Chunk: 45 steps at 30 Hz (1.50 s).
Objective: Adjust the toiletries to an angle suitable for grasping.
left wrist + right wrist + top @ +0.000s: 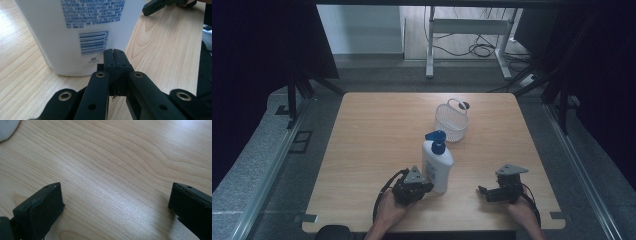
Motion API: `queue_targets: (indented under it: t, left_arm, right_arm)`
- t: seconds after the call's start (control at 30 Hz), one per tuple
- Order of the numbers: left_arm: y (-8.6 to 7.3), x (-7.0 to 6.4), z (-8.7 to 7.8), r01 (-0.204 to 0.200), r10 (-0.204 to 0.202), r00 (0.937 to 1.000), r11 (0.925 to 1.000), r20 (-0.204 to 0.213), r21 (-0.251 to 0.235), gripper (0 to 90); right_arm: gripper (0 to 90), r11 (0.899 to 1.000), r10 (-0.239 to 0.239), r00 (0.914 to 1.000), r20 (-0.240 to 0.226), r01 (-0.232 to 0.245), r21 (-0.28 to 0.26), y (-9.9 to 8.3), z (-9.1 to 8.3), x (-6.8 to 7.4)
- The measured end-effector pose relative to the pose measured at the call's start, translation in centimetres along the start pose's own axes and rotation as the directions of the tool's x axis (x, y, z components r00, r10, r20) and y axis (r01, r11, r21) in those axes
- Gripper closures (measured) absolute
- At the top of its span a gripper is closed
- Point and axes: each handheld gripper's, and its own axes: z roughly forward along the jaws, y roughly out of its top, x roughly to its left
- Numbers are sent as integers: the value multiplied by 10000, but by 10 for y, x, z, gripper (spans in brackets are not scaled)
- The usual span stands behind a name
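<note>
A white lotion bottle with a blue pump top stands upright near the front middle of the wooden table. My left gripper sits just left of the bottle's base, jaws pressed together and empty; in the left gripper view its tips nearly touch the bottle's barcode label. My right gripper rests low over the table at the front right, jaws wide apart over bare wood. A white mesh basket stands empty behind the bottle.
The right gripper shows far off in the left gripper view. A corner of the bottle shows at the right gripper view's top left. Beyond the table's far edge stand a white metal frame and floor cables.
</note>
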Motion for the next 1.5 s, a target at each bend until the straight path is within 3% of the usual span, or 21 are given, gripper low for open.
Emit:
queue_targets:
  t: [0.3,0.6,0.77,1.0,1.37,1.5]
  left_arm:
    - [-4,2,-11,129,-129,9999,9999,-43,-58,844]
    - [-12,8,-21,349,-353,9972,9994,-655,-72,724]
    - [-18,11,-26,452,-459,9937,9989,-1020,-90,631]
    - [-26,14,-29,303,-301,9881,9995,-1508,-11,514]
    - [-37,19,-30,798,-757,9780,9967,-1944,134,370]
    - [-41,22,-26,1003,-876,9736,9937,-2108,501,282]
  right_arm:
    - [0,10000,0,10000,2,0,2,0,0,0]
    - [0,10000,-2,10000,5,2,4,0,0,0]
    - [0,10000,-2,10000,5,2,3,0,0,0]
    - [0,10000,-1,10000,5,1,2,0,0,0]
    - [0,10000,-2,10000,5,2,2,0,0,0]
    - [0,10000,12,10000,10,-12,2,0,0,0]
